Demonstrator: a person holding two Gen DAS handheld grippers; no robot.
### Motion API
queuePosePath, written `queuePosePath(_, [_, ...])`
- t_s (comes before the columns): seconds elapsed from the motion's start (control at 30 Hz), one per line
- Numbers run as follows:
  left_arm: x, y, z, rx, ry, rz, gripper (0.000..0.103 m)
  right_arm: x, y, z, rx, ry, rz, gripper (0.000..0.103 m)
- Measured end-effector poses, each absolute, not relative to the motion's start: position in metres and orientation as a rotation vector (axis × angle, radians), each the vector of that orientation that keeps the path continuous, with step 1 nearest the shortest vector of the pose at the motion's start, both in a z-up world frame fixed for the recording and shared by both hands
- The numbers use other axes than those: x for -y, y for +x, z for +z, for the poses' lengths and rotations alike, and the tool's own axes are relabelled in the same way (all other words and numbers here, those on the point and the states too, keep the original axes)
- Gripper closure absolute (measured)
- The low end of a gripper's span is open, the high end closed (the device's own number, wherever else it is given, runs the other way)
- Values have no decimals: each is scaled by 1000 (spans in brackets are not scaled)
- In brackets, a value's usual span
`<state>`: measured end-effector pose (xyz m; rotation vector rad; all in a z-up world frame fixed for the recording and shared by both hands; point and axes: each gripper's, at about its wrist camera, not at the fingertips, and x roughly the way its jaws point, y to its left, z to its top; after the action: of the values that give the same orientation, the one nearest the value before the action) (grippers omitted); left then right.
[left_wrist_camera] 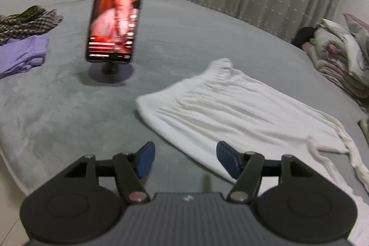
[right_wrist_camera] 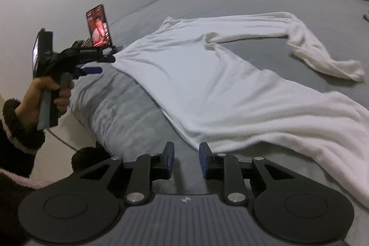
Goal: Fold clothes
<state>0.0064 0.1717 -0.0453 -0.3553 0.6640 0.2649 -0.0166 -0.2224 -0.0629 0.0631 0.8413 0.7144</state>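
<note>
My left gripper (left_wrist_camera: 185,159) hovers with fingers spread wide and empty above the near edge of the white long-sleeved top (left_wrist_camera: 228,107), which lies flat on the grey bed (left_wrist_camera: 69,107). My right gripper (right_wrist_camera: 185,159) has its fingers parted, also empty, at the top's hem. A phone on a stand (left_wrist_camera: 115,15) stands beyond.

My left wrist view blurs the phone (left_wrist_camera: 115,13) screen beyond reading. The white garment (right_wrist_camera: 207,84) leaves my right view's right edge; its far sleeve end (right_wrist_camera: 352,72) lies blurred.
</note>
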Motion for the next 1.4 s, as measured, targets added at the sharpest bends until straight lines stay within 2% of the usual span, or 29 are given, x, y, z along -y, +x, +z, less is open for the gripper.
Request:
queuePosePath(0.2, [-128, -3, -40, -676, -345, 154, 36, 255, -29, -60, -810, 133, 584, 69])
queuePosePath(0.83, [34, -14, -46, -721, -150, -277, 35, 373, -56, -55, -713, 307, 244, 68])
queuePosePath(1.0, [65, -7, -44, -708, -92, -364, 36, 400, -52, -44, -665, 279, 159, 68])
queuePosePath(1.13, [80, 13, -45, -732, -70, -398, 41, 419, -39, -37, -637, 216, 92, 68])
queuePosePath(1.33, [82, 51, -48, -754, -33, -362, 42, 430, -10, -44, -684, 135, 97, 69])
queuePosePath(1.4, [82, 61, -51, -750, 11, -363, 42, 429, -3, -48, -708, 99, 110, 73])
